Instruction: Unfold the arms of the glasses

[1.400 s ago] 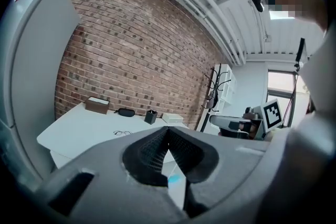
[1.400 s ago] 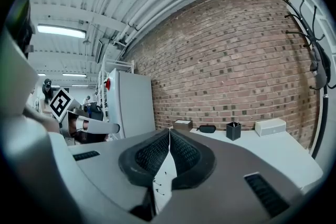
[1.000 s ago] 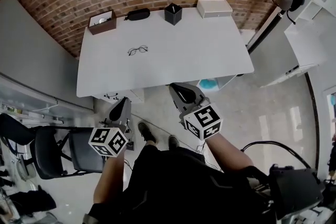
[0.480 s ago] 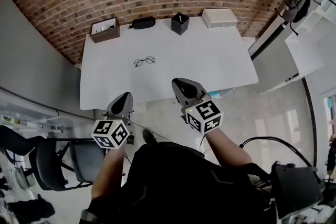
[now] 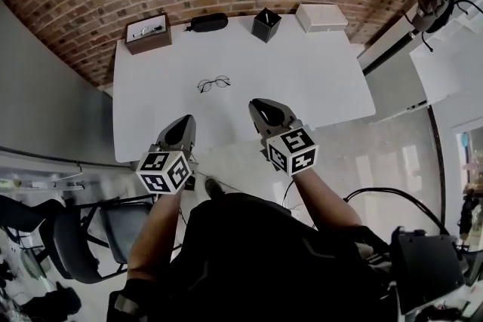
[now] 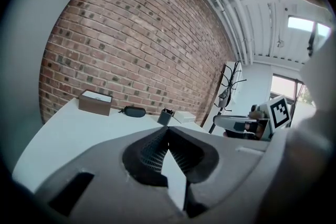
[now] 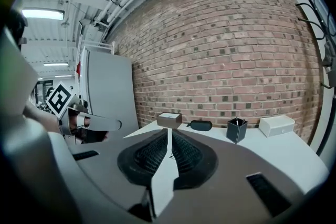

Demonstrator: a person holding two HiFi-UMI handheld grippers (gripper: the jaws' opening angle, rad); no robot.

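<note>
A pair of thin dark-rimmed glasses [image 5: 213,83] lies on the white table [image 5: 302,79], left of its middle. My left gripper [image 5: 183,124] is shut and empty over the table's near edge, nearer to me than the glasses. My right gripper [image 5: 260,106] is shut and empty too, just right of the glasses and a little nearer. In the right gripper view the glasses [image 7: 169,156] show as a small dark mark in the slit between the jaws. In the left gripper view my left gripper [image 6: 167,131] hides the glasses.
Along the table's far edge by the brick wall stand a brown box [image 5: 147,33], a black glasses case [image 5: 207,23], a black pen holder [image 5: 266,25] and a white box [image 5: 321,17]. An office chair [image 5: 90,234] is on the floor at my left.
Both grippers have moved forward from off the table's near edge to over its near part, closer to the glasses. Both stayed shut.
</note>
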